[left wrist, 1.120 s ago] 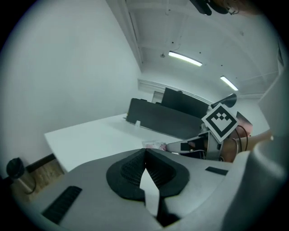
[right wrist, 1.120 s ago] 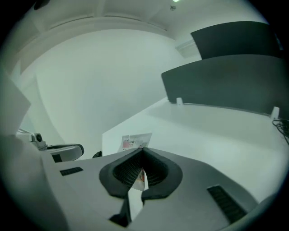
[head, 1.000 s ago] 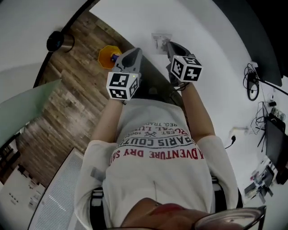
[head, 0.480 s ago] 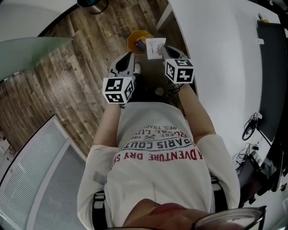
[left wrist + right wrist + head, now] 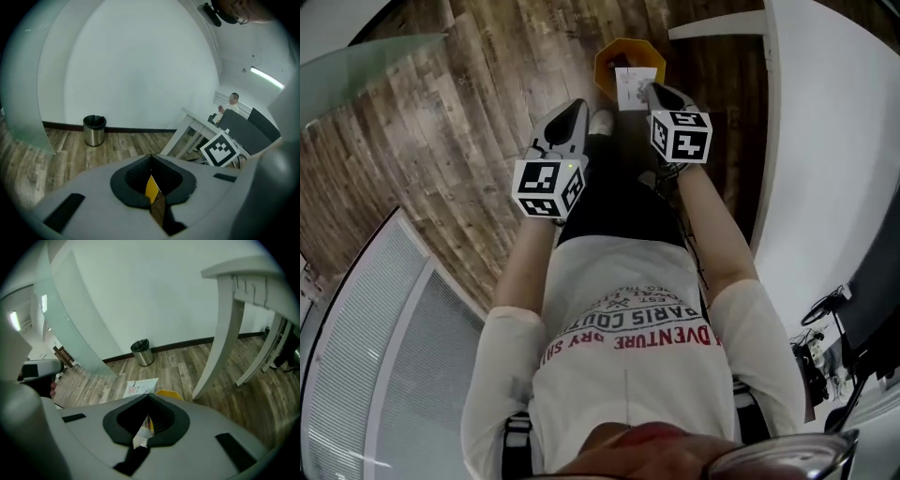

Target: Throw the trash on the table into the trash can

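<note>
Two grippers: held out side by side ahead of the person's white T-shirt (image 5: 619, 375), apart from each other, over the wood floor (image 5: 487, 122).
Right gripper (image 5: 656, 91) (image 5: 148, 394): clenched on a flat white scrap (image 5: 632, 86) (image 5: 140, 387) with some print, which sticks out past the jaw tips.
Left gripper (image 5: 575, 111) (image 5: 151, 157): jaws pressed together with nothing in them, clear of the scrap.
Trash: in the head view the scrap overlaps the near rim and mouth of the yellow trash can (image 5: 628, 52) (image 5: 169, 393), which stands on the floor just beyond the right gripper's tips.
Table (image 5: 825, 141): its white top fills the right side, with the long edge running close beside the person's right arm.
Table leg (image 5: 224, 333): stands on the floor just right of the can.
Open room: bare boards spread left of the can and the left gripper, as far as a frosted glass panel (image 5: 366, 66).
Background: a small steel bin (image 5: 142, 352) (image 5: 94, 130) stands against the far white wall, well apart from the yellow can.
</note>
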The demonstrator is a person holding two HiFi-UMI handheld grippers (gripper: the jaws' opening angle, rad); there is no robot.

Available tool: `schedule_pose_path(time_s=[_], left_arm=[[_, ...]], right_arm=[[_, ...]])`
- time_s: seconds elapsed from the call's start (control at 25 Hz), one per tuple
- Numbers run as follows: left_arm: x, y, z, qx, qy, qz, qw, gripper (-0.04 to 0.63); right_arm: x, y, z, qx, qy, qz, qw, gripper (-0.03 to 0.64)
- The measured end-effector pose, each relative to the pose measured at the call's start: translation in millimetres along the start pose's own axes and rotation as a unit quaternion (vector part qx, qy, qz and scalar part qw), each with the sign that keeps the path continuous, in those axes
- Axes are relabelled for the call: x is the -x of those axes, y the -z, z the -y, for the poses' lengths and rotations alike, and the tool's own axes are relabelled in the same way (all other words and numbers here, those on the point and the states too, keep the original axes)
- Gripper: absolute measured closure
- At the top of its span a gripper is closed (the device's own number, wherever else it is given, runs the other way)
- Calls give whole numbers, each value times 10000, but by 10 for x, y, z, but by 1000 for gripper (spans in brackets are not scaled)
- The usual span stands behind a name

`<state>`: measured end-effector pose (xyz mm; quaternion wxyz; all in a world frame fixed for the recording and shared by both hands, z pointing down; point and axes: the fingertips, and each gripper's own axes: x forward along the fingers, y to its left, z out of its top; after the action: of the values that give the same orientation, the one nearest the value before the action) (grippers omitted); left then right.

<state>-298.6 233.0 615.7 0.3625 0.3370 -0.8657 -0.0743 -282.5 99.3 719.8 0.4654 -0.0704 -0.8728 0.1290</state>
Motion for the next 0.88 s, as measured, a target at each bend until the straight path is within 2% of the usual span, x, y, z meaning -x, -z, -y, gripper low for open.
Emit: schedule_pose_path(time_s=[0.28,0.52,0.64,0.76,0.84,0.88], left_arm=[[-785,1097,-584,277,-274,-50,9992,572],[-1219,1748,-953,318,-429,17,9986,572],[-1359,1947,-1104,342,-510,39,9981,572],[-1361,1941,-1150,409,-551,114,9976,572],[-1269,1878,-1106,391,-541,113,9977,572],[-1212,1832,-1074,362,-528,103,9979,572]], right_arm=[[-1304,933,520,114,100,-392,9991,591],[-2020,1574,816,319,225,-615,9973,591],[-2247,1694,891,317,269,-596,9974,589],[-2264,1721,960,253,436,-585,9970,589],[-2154,1711,873,157,281,-602,9977,587],[-2084,1685,804,102,171,-611,9979,546]])
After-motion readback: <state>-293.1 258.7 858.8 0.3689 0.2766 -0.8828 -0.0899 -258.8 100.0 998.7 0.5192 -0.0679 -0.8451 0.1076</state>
